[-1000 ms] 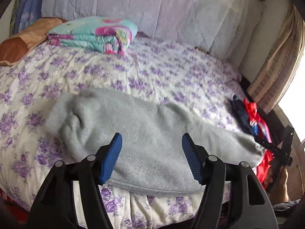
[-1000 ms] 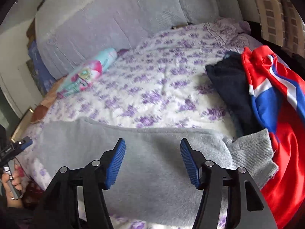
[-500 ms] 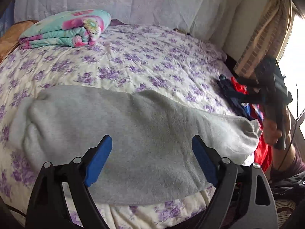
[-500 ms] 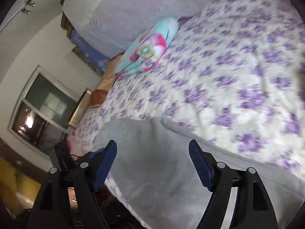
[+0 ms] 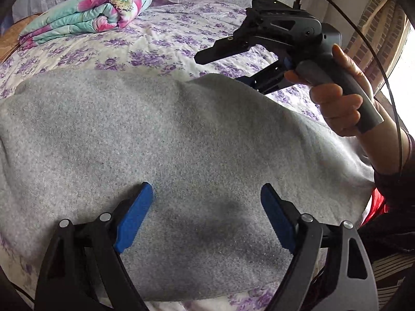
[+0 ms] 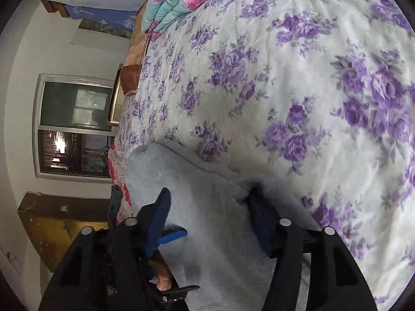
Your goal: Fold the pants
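Note:
Grey fleece pants (image 5: 166, 140) lie flat across the near side of the bed, folded lengthwise. My left gripper (image 5: 206, 215) is open just above the pants near their front edge, holding nothing. My right gripper (image 6: 210, 207) is open and turned on its side at the pants' far edge (image 6: 207, 181), one finger (image 6: 259, 215) pressed into the cloth fold. In the left wrist view the right gripper's black body (image 5: 272, 36) reaches in from the right over the pants' far edge, held by a hand.
The bed has a white sheet with purple flowers (image 5: 160, 41). A folded turquoise and pink floral blanket (image 5: 85, 13) lies at the back left. Red clothing (image 5: 376, 202) shows at the right edge. A window (image 6: 75, 127) and a wall are beyond the bed's left side.
Both grippers have moved closer to the pants. The right gripper swung over, rolled on its side and came down onto the pants' far edge.

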